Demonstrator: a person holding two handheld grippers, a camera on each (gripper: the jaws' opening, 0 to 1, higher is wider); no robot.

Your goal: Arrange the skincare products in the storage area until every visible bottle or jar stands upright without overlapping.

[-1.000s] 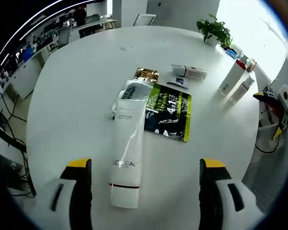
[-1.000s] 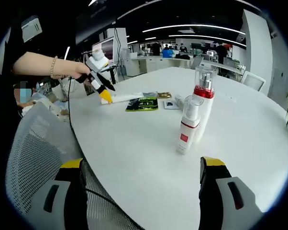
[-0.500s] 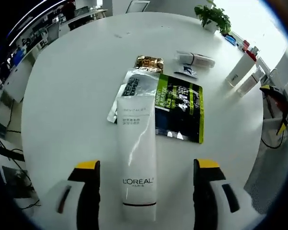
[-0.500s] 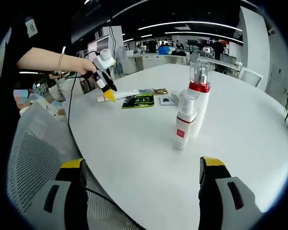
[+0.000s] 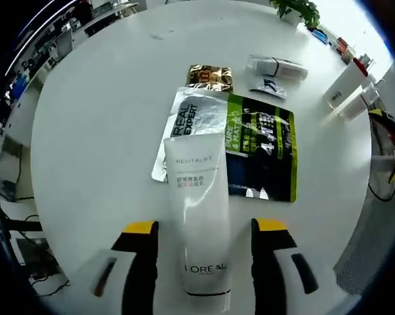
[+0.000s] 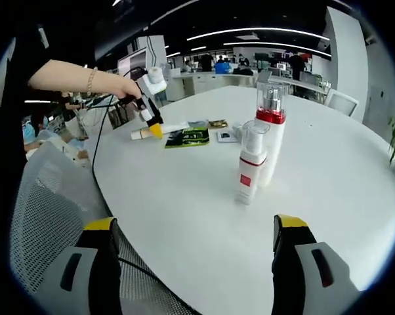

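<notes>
Both grippers (image 5: pixel 204 230) (image 6: pixel 192 226) have white jaws capped in yellow (a black cable trails one), and the person's wrist wears a beaded bracelet (image 6: pixel 90 79).

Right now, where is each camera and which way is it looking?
Left gripper view: rides the left gripper, looking steeply down at the table; its open jaws straddle the lying tube, with sachets beyond.
Right gripper view: rides the right gripper, held low beside the table edge, looking across it at two upright bottles; the person's arm shows, holding the left gripper.
Shared: the table, tube, sachets and bottles.
</notes>
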